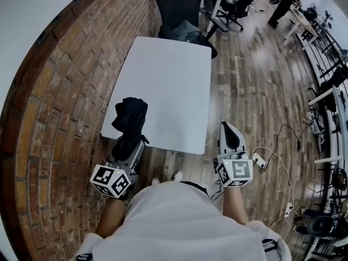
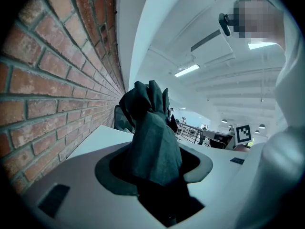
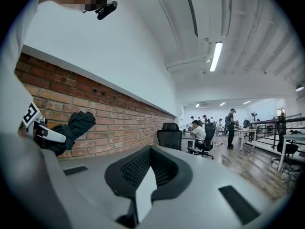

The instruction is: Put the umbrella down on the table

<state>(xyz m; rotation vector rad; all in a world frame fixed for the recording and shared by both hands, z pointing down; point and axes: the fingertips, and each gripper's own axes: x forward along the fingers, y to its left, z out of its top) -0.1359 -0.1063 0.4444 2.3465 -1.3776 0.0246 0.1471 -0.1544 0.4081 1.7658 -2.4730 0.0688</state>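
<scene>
In the head view, the left gripper (image 1: 129, 145) is clamping the base of a folded dark umbrella (image 1: 130, 118), which is sticking out over the near left corner of the white table (image 1: 174, 80); the right gripper (image 1: 229, 130) is hanging off the table's near right corner, jaws together; a brick wall (image 1: 60, 102) is running along the left.

In the left gripper view, the jaws are pressing on the umbrella (image 2: 152, 137) from both sides; its bunched cloth is rising in front of the brick wall (image 2: 57, 80), above the table (image 2: 102, 136).

In the right gripper view, the right gripper (image 3: 150, 149) is showing its tips meeting with nothing between them; the umbrella (image 3: 74, 128) is standing clear of the tabletop at the far left, against the bricks.
</scene>
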